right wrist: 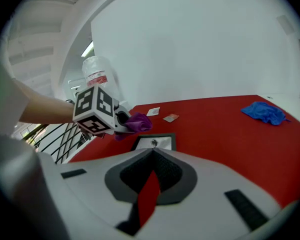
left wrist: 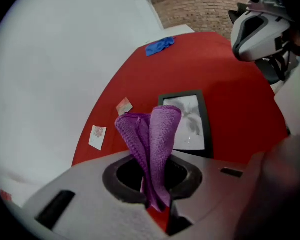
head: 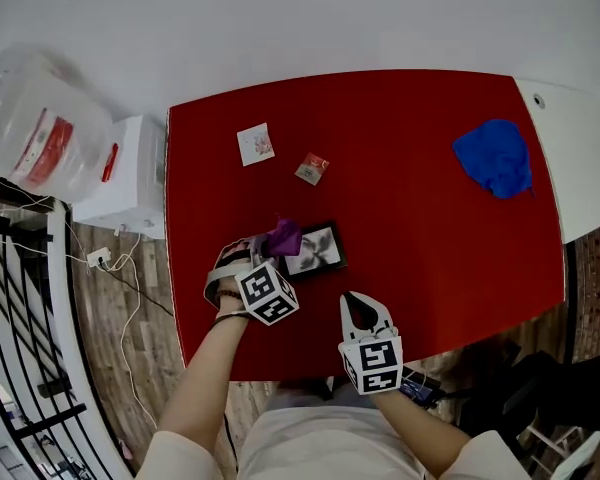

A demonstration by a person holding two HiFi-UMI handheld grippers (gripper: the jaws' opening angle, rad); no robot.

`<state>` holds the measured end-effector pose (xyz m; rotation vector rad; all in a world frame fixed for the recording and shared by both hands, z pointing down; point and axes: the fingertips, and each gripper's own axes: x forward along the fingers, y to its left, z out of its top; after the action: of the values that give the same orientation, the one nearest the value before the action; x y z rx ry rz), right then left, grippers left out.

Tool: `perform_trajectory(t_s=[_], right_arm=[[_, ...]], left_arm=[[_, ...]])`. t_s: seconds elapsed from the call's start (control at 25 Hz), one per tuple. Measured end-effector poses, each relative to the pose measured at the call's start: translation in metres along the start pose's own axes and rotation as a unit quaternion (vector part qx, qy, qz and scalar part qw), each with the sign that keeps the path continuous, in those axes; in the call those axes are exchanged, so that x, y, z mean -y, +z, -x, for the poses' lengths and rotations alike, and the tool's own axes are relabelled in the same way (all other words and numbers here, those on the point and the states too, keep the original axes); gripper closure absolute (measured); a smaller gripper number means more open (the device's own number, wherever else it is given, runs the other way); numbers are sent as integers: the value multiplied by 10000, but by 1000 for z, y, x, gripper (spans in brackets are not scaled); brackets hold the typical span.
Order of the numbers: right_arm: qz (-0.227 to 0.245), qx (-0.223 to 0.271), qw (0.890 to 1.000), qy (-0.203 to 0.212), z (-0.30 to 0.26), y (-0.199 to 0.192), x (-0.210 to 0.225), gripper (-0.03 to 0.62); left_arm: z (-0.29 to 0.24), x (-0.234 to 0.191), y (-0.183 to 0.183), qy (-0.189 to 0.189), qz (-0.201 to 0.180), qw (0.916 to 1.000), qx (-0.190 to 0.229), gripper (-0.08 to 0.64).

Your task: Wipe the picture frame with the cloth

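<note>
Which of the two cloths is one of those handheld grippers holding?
The purple cloth: it is pinched in the left gripper, by the picture frame. The blue cloth lies loose near the red table's far right corner.

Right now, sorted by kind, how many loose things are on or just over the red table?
Cloths: 2 (purple cloth, blue cloth)
Picture frame: 1
Small paper items: 2 (white card, packet)
Total: 5
</note>
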<state>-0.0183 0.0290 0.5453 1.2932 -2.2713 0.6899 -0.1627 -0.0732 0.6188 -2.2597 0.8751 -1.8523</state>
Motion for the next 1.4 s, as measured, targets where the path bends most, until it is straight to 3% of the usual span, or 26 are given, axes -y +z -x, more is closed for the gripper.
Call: perform_trajectory(t_s=[0.28, 0.48, 0.8, 0.92, 1.08, 1.2, 1.4], right_arm=[[-38, -14, 10000, 9, -4, -1, 1, 588], [-58, -27, 10000, 8, -10, -2, 4, 588], [-57, -62, 9999, 136, -16, -7, -7, 588], [-55, -88, 9998, 144, -14, -8, -7, 588], [-80, -93, 9999, 84, -8, -9, -2, 588], [-133, -85, 9999, 22, -5, -11, 3, 588], [-209, -100, 9997, -79, -1, -14, 15, 588]], left_arm=[[-16, 18, -12, -245, -358, 9987, -279, 499], [6, 52, -24, -359, -708, 9950, -608, 499], [36, 110, -34, -679, -966, 9909, -649, 499], [36, 90, -29, -482, -842, 9935, -590, 499], [22, 37, -9, -183, -349, 9984, -409, 499], [3, 5, -5, 111, -430, 9969, -652, 499], [-18, 7, -3, 14, -613, 9942, -881, 499]])
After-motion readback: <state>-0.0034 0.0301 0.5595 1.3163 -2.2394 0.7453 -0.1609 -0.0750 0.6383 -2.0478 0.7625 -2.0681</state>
